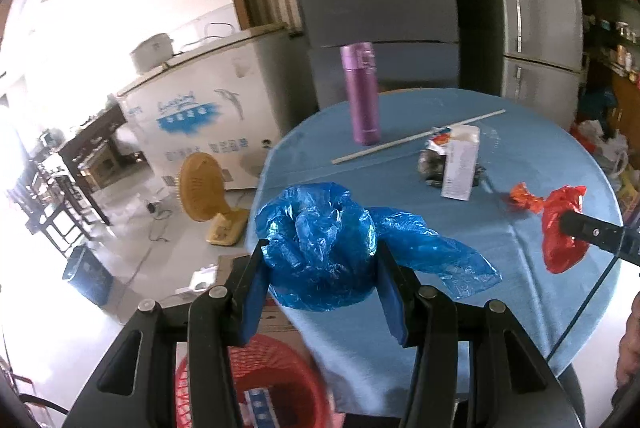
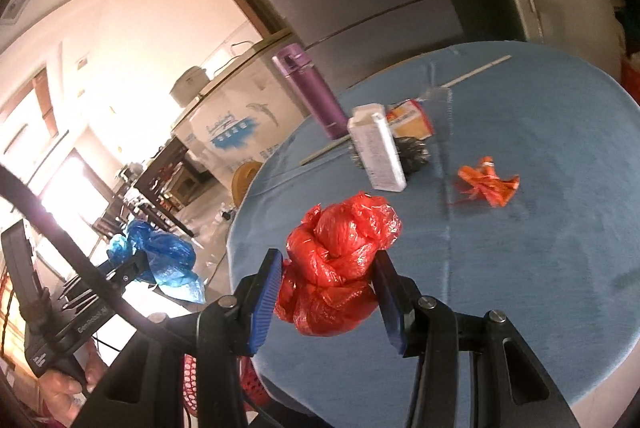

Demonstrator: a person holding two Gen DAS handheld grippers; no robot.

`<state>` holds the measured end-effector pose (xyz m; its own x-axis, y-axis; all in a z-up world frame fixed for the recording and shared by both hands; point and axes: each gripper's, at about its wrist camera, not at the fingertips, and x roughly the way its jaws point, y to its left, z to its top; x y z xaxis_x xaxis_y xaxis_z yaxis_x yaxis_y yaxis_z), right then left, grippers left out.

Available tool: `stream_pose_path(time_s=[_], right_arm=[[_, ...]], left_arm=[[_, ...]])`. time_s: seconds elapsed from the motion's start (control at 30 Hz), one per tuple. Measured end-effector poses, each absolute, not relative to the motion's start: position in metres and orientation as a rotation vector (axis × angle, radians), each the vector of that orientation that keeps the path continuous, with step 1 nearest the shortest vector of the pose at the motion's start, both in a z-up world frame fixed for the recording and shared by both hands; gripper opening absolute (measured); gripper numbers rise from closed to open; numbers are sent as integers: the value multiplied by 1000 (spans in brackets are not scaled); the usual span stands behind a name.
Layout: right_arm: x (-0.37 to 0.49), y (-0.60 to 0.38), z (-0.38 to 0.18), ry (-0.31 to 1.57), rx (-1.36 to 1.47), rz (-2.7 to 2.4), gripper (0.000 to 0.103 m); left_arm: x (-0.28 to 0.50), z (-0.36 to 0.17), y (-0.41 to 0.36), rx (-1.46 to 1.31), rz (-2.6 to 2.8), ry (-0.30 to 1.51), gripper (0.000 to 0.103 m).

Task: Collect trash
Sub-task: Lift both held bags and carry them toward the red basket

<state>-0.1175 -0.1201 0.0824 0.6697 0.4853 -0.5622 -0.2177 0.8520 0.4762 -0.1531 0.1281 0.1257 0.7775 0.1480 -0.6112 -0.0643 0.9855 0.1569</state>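
My left gripper point(image 1: 322, 260) is shut on a crumpled blue plastic bag point(image 1: 320, 248), held over the left rim of the round blue-clothed table point(image 1: 520, 147). Below it stands a red mesh basket point(image 1: 276, 380) on the floor. In the right wrist view my right gripper point(image 2: 328, 280) is shut on a crumpled red plastic bag point(image 2: 340, 260) above the table's near part. The same red bag point(image 1: 560, 232) shows at the right of the left wrist view, and the blue bag point(image 2: 160, 256) at the left of the right wrist view. An orange wrapper point(image 2: 488, 183) lies on the cloth.
On the table stand a purple flask point(image 1: 362, 91) and a white carton point(image 1: 460, 163), with a dark crumpled lump point(image 1: 430, 163), a snack packet point(image 2: 412, 115) and a long pale stick point(image 1: 416, 137). A white chest freezer point(image 1: 200, 115), a yellow fan point(image 1: 200, 187) and a blue bin point(image 1: 86, 276) are at the left.
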Motion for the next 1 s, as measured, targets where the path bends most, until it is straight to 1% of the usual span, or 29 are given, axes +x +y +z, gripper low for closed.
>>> stream_pose_path(time_s=[0.23, 0.6, 1.0], right_arm=[[-119, -94, 83, 753, 359, 460, 49], [-122, -55, 83, 758, 294, 535, 49], [-117, -11, 70, 822, 239, 614, 49]], left_arm=[[-168, 126, 156, 140, 191, 654, 52], [-174, 111, 186, 98, 229, 686, 52], [-174, 90, 208, 83, 262, 734, 52]])
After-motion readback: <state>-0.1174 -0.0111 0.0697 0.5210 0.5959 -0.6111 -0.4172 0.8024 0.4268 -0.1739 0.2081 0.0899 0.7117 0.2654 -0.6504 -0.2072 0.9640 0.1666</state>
